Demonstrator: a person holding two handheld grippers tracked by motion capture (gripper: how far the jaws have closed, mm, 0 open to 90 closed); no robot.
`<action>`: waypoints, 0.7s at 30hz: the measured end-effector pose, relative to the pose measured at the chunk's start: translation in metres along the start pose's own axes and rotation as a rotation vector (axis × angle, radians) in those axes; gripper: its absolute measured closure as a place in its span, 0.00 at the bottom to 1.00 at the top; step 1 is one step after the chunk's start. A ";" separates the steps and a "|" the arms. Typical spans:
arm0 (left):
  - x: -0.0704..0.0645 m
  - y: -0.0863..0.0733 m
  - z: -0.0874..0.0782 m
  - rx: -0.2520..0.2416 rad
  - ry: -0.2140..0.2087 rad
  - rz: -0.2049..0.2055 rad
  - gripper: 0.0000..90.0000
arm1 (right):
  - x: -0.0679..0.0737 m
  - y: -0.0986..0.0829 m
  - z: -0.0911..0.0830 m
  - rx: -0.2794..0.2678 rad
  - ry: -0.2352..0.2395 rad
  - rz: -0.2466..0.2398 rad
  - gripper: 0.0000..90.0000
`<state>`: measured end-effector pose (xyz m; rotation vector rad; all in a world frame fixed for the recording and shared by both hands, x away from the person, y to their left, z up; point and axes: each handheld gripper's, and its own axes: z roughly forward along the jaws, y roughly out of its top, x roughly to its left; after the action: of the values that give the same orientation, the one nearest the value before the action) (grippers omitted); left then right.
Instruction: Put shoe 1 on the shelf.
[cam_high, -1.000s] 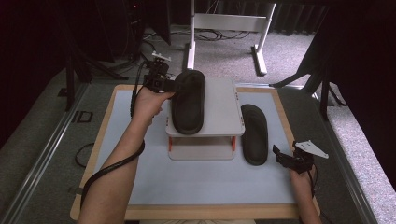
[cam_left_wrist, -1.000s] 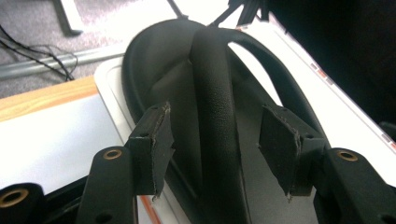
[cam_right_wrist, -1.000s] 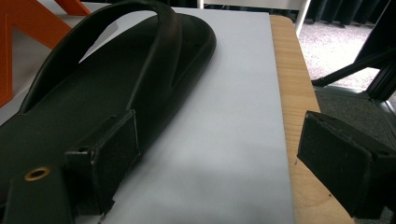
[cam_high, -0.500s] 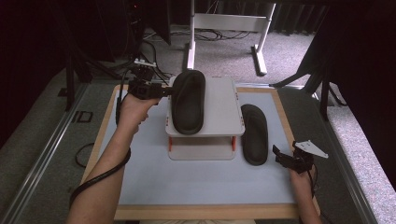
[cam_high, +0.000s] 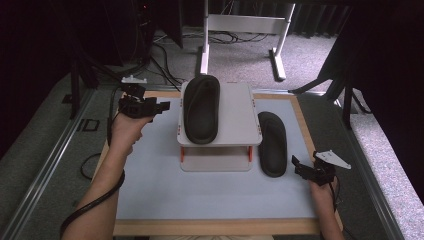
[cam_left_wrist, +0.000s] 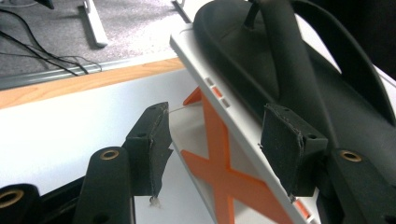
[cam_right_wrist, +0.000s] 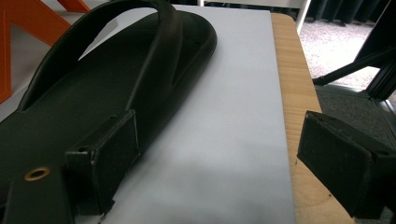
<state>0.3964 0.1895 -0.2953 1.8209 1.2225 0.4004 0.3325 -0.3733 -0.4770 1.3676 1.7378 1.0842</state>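
High view: a pale blue mat lies in a wood-framed table. A small white rack with orange legs stands toward the far edge, and a black rubber sandal lies lengthwise on the left half of its flat top. A second sandal lies on the mat just right of the rack, near the right edge. The left gripper is held off the rack's left side near the far left corner, jaws apart, holding nothing. The right gripper hovers near the second sandal's heel, jaws spread.

Left gripper view: two black padded jaws stand apart and empty — the rack's white edge and an orange X-shaped brace run between them. The sandal on top is smooth and matte, its thick strap arching over the footbed.

Right gripper view: the jaws are wide apart, empty. The sandal lies on the mat beside the left pad; the right pad hangs over the wooden edge.
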 end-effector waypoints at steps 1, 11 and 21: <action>0.000 0.000 0.000 0.000 0.000 0.000 0.45 | 0.000 0.000 0.000 0.000 0.000 0.000 0.13; 0.021 -0.037 -0.001 -0.023 0.004 -0.034 0.24 | 0.000 0.000 0.000 0.003 -0.001 -0.004 0.13; 0.028 -0.073 0.009 -0.063 0.052 -0.015 0.11 | 0.001 0.000 0.000 0.004 -0.002 -0.008 0.13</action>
<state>0.3730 0.2188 -0.3643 1.7564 1.2449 0.4747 0.3328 -0.3727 -0.4770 1.3627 1.7434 1.0749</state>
